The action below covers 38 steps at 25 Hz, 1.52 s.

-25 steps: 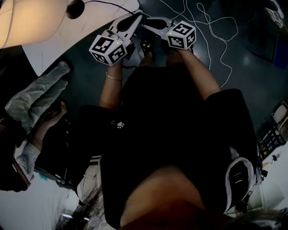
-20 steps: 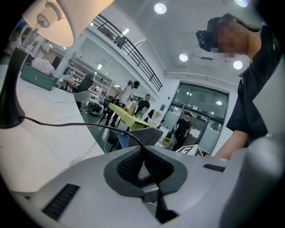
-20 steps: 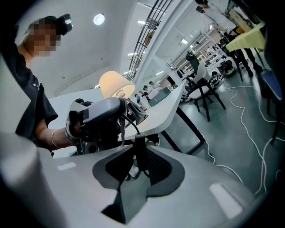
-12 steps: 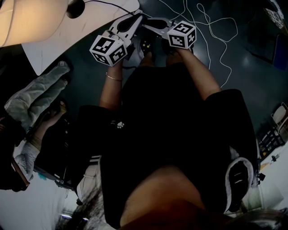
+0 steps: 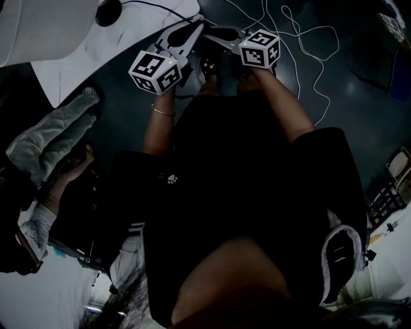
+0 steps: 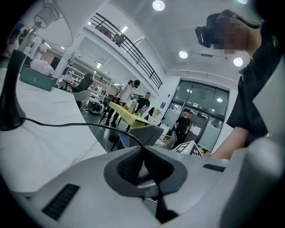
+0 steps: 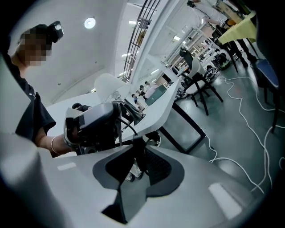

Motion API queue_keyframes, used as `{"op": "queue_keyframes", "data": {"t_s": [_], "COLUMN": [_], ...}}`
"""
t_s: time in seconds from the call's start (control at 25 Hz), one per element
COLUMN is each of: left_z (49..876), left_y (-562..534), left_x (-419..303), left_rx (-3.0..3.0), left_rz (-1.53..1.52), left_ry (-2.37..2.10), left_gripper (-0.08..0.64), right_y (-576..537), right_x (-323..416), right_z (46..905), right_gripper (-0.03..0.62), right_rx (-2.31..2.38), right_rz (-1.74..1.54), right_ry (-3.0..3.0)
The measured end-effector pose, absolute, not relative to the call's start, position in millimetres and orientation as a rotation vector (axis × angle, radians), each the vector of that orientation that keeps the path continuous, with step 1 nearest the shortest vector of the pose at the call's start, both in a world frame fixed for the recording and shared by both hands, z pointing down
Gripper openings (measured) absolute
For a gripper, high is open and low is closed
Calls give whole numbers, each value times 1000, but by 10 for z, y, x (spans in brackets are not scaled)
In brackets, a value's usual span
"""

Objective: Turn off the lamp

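Note:
The lamp's shade (image 5: 45,26) hangs dark and grey over the white table (image 5: 83,61) at the top left, beside its black base (image 5: 108,11). From the base a black cord (image 5: 154,7) runs to both grippers, which meet tip to tip above the floor. My left gripper (image 5: 194,27) is shut on the cord (image 6: 80,125), which enters its jaws. My right gripper (image 5: 210,32) is shut on a black switch piece (image 7: 137,141) on that cord. The left gripper view shows the shade (image 6: 53,22) and the stem (image 6: 11,93). The left gripper (image 7: 93,127) shows in the right gripper view.
White cables (image 5: 308,45) loop over the dark floor beyond the grippers. A seated person in a grey sleeve (image 5: 51,141) is at the left. A chair (image 5: 399,168) stands at the right edge. Other people (image 6: 142,103) stand by a yellow table far off.
The lamp shade, glowing warm in the earlier frames, is now dark. Both grippers have stayed where they were on the cord.

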<state>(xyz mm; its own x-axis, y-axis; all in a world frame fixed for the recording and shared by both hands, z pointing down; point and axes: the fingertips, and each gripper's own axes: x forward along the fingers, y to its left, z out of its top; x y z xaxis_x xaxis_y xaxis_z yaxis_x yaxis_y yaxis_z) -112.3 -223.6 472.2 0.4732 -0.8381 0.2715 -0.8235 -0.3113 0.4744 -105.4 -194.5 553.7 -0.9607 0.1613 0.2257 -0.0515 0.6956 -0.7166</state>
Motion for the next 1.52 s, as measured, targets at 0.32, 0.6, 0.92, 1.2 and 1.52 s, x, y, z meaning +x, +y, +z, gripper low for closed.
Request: {"op": "queue_keyframes", "data": {"t_s": [0.32, 0.6, 0.92, 1.2, 1.52], "left_z": [4758, 4884, 5057, 5186, 5408], "left_y": [-2243, -2195, -2156, -2113, -2144], "left_x": [-1106, -1065, -1020, -999, -1088], "left_rx": [2157, 2152, 2152, 2131, 2058], "left_rz": [-50, -20, 63, 96, 109], "left_ry": [-1368, -1356, -1361, -1362, -1371], "left_gripper": [17, 18, 18, 18, 18], "right_y": [-1965, -1953, -1998, -1989, -2125], "right_x": [-1018, -919, -805, -751, -720], "right_z": [5569, 5683, 5811, 5904, 5941], "right_gripper": [78, 81, 81, 80, 75], "right_rx": [-51, 2, 74, 106, 183], "right_rz": [1057, 954, 895, 865, 881], "right_ry": [-2645, -2627, -2589, -2552, -2544]}}
